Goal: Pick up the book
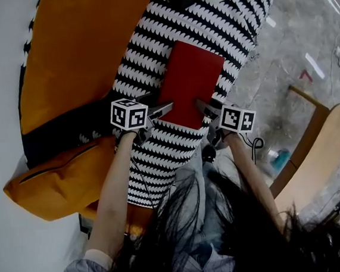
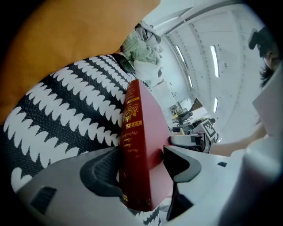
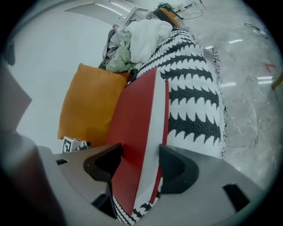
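obs: both of my grippers are on the red book (image 1: 189, 83); the book rests over the black-and-white striped throw (image 1: 160, 154), long side running away from me, near short edge toward me; i cannot tell whether that near edge is clear of the throw.

left gripper (image 2: 141, 170): jaws stand wide but are closed on the book at its near left corner, on the spine side; in the left gripper view the spine with gold lettering sits between the dark pads, one pad against each cover; no gap visible on either side.

right gripper (image 3: 139, 165): jaws also wide and clamped on the book, at the near right corner; in the right gripper view the red cover lies against one pad and the page edge and lower cover against the other.

head view: the two marker cubes, left (image 1: 128, 114) and right (image 1: 238, 118), sit just beside the book's near corners; my forearms run back toward me.

surroundings: large orange cushion (image 1: 77, 45) to the left of the throw, touching it; a second orange cushion (image 1: 60, 179) nearer me on the left; heap of pale clothes (image 3: 141, 39) at the far end of the throw, beyond the book; grey glossy floor (image 1: 287, 49) to the right; curved wooden edge (image 1: 316, 160) near right, apart from the throw.
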{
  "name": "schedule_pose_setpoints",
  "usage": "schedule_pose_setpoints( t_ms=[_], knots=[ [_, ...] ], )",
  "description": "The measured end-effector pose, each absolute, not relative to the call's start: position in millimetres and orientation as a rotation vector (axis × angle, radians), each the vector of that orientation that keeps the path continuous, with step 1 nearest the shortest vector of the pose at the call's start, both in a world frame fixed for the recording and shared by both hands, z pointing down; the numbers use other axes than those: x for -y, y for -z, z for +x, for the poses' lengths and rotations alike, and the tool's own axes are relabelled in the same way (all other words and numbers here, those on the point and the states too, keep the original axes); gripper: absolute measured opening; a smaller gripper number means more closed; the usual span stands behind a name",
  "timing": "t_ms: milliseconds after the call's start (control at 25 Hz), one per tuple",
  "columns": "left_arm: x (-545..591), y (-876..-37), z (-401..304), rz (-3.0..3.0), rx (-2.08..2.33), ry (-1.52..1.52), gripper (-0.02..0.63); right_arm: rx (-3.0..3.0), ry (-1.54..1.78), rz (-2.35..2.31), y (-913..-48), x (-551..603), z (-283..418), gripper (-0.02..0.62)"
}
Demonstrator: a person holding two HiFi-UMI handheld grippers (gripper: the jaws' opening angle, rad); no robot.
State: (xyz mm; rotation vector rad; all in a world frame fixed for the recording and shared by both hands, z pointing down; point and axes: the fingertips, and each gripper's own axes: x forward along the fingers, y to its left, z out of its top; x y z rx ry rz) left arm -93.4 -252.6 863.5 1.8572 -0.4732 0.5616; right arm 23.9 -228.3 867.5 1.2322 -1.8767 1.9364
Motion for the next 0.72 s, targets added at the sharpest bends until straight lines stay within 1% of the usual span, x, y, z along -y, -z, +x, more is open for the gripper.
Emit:
schedule_pose_setpoints(
  t_ms=[440, 720],
  knots=[
    [247, -782, -74, 1.9, 0.557, -0.449, 0.316, 1.93, -1.831, 1.328, -784, 226, 46, 0.281],
    [226, -712, -56, 1.935, 0.635, -0.349, 0.316, 2.008, -1.759, 1.371, -714, 209, 67, 0.278]
  ],
)
